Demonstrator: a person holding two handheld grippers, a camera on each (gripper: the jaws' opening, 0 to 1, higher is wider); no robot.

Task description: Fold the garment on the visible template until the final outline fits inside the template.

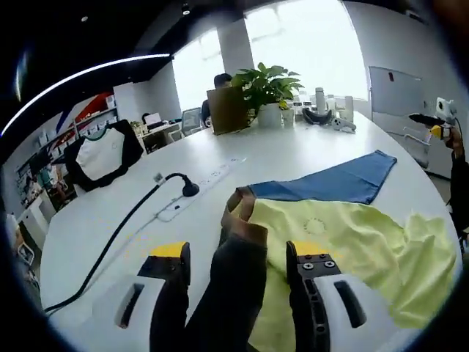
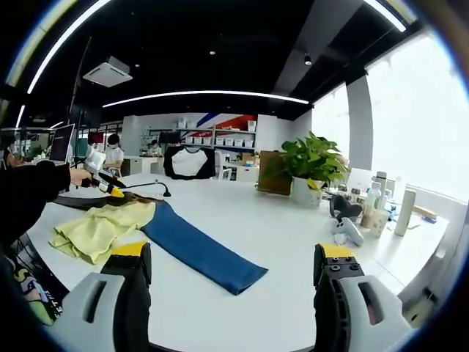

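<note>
A pale yellow garment with dark brown sleeves lies crumpled on the white table, its far edge over the near end of a long blue template cloth. My left gripper is open, and a dark sleeve with a tan cuff runs forward between its jaws. In the right gripper view the garment and the template lie to the left, and the left gripper hangs over the garment. My right gripper is open with nothing in it, above bare table.
A potted plant stands mid-table, with bottles and headsets beside it. A power strip with a black cable lies left of the garment. A black-and-white shirt hangs behind. People sit at desks.
</note>
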